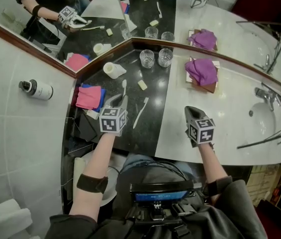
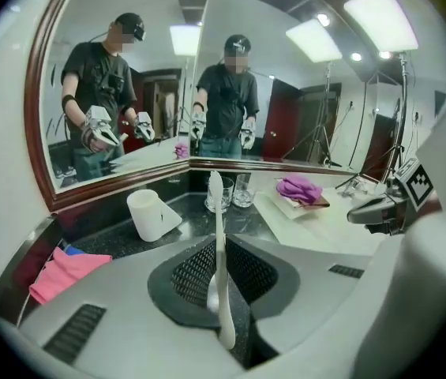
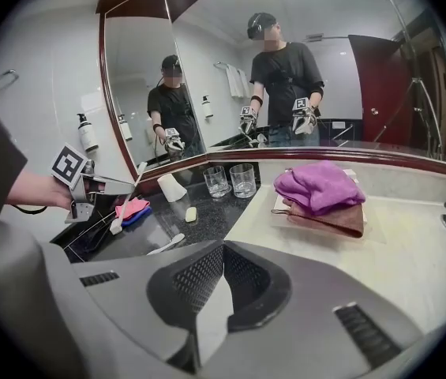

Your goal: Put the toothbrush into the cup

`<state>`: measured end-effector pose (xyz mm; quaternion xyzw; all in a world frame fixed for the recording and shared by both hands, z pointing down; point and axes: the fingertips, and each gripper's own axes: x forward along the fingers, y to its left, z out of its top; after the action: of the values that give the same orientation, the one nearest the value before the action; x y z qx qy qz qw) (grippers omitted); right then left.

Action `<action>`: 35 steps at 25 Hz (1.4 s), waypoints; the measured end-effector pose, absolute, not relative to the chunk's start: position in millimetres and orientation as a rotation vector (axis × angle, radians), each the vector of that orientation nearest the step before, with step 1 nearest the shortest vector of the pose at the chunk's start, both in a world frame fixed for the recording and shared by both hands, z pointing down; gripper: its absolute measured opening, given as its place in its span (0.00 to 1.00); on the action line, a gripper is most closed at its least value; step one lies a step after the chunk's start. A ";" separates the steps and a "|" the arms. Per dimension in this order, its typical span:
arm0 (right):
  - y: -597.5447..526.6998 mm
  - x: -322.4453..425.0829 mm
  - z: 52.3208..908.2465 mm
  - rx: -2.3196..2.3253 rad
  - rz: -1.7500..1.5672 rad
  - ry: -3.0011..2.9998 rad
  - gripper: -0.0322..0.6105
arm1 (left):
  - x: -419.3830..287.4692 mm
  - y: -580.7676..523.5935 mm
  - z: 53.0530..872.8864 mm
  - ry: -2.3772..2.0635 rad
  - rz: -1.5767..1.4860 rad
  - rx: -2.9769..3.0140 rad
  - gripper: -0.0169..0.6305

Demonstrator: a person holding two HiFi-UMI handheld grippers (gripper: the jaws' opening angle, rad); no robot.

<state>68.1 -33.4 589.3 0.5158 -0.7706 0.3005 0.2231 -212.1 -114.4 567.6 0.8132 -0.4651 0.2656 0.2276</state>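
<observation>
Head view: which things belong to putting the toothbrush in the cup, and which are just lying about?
Job: toothbrush in left tongs, white cup.
Lying about: spare toothbrush, two glasses, soap, pink cloth, purple towel, lotion bottle.

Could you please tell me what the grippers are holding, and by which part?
The left gripper pinches a toothbrush by its stem, both ends sticking out; the right gripper is shut on nothing.

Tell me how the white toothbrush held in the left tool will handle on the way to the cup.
The slim white plastic toothbrush looks light and fairly stiff: it stands straight from the left tool without sagging. Pinched on a narrow, smooth handle with a long end sticking out, it may pivot or slip if bumped.
</observation>
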 end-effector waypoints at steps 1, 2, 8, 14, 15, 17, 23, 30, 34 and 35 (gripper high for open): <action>-34.8 67.8 587.0 1.422 0.826 -2.133 0.06 | -211.1 -112.9 561.7 -1.293 0.699 2.254 0.08; -35.8 67.3 584.3 1.419 0.822 -2.138 0.06 | -210.2 -110.8 556.1 -1.307 0.667 2.270 0.08; -35.0 68.5 573.8 1.390 0.801 -2.169 0.06 | -202.7 -98.4 517.4 -1.432 0.466 2.401 0.08; -27.5 71.8 582.6 1.356 0.813 -2.178 0.06 | -185.0 -93.2 498.6 -1.491 0.370 2.450 0.08; -26.3 70.4 583.1 1.350 0.819 -2.183 0.06 | -180.3 -94.9 497.1 -1.485 0.368 2.458 0.08; -25.2 66.6 583.2 1.336 0.830 -2.193 0.06 | -169.3 -102.3 492.5 -1.466 0.366 2.484 0.08; -32.1 47.6 581.5 1.269 0.840 -2.236 0.06 | -135.9 -152.3 480.1 -1.425 0.345 2.575 0.08; -45.6 -1.1 588.2 1.114 0.848 -2.307 0.06 | -108.0 -223.8 478.8 -1.381 0.286 2.647 0.08; -52.5 -37.3 591.7 1.019 0.831 -2.342 0.06 | -106.2 -260.8 486.6 -1.379 0.229 2.651 0.08; -54.1 -44.1 594.4 1.006 0.832 -2.348 0.06 | -106.0 -269.6 489.1 -1.380 0.215 2.650 0.08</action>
<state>-44.1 -54.1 594.4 0.3647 -0.8515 0.3019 0.2255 -106.0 -269.6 489.1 0.8823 -0.4595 0.0714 0.0728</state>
